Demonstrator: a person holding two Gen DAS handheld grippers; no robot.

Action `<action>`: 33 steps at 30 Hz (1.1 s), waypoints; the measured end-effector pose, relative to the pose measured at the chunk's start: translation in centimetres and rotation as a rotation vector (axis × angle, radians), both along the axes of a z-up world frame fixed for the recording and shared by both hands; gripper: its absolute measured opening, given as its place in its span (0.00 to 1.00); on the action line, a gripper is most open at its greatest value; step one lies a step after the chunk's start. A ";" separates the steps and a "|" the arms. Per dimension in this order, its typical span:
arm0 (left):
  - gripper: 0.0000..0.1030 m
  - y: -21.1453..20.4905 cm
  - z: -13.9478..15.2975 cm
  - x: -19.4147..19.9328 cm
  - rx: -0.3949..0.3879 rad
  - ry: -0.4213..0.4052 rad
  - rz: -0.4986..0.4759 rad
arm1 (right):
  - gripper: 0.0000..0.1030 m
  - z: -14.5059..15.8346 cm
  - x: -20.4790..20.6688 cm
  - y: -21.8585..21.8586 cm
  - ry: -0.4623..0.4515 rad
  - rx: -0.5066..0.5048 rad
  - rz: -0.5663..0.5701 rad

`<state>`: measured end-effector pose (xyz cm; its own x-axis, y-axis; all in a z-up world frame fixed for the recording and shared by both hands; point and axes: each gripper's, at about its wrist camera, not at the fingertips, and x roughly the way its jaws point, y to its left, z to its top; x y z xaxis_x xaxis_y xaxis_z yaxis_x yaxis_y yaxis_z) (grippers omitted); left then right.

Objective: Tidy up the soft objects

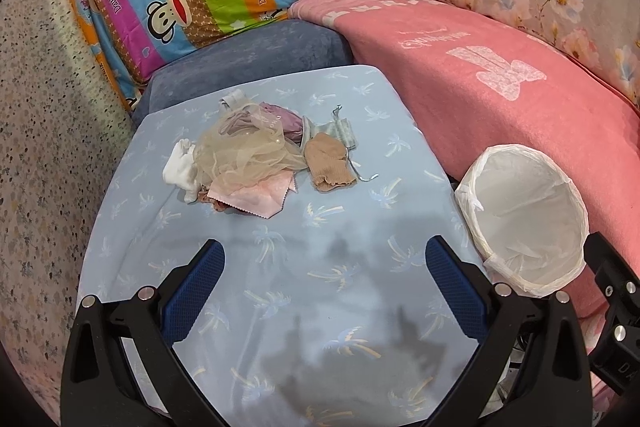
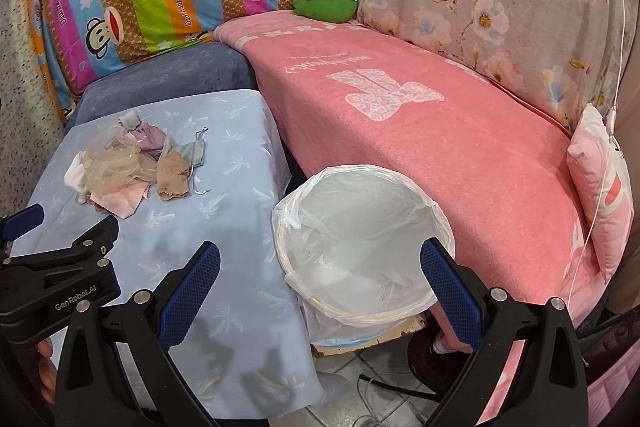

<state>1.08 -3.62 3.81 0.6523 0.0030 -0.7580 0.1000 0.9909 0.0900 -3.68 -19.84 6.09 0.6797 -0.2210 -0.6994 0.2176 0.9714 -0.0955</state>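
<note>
Both grippers, left gripper point(image 1: 324, 259) and right gripper point(image 2: 320, 263), spread wide and empty; fabric pile point(image 1: 256, 151) on blue tablecloth point(image 1: 320, 307), bag-lined bin point(image 2: 360, 239) beside.

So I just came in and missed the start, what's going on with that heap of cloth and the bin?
A person holds two handheld grippers over a table with a blue cloth. The left gripper and right gripper are both open and empty. A small pile of soft items, including a tan sock and white sock, lies untouched on the table. A bin lined with a white bag stands beside the table and looks empty. Sorting has not begun.
</note>
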 end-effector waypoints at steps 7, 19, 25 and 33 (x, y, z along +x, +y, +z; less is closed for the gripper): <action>0.93 0.4 0.1 0.3 -0.006 -0.005 0.012 | 0.94 -0.2 0.2 0.4 -0.002 0.003 0.003; 0.93 1.5 -0.5 1.7 -0.007 -0.012 0.027 | 0.94 -0.7 2.0 1.6 -0.002 0.019 -0.006; 0.93 3.1 -0.9 3.2 -0.024 -0.019 0.033 | 0.94 -0.9 3.4 2.6 -0.022 0.030 -0.011; 0.93 6.2 -2.0 5.9 -0.010 -0.032 0.043 | 0.94 -1.7 6.6 5.0 -0.036 0.044 0.004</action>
<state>7.03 2.59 1.79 0.6756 0.0237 -0.7369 0.0545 0.9951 0.0820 2.88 -14.86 4.40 0.7052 -0.1883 -0.6836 0.2166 0.9752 -0.0452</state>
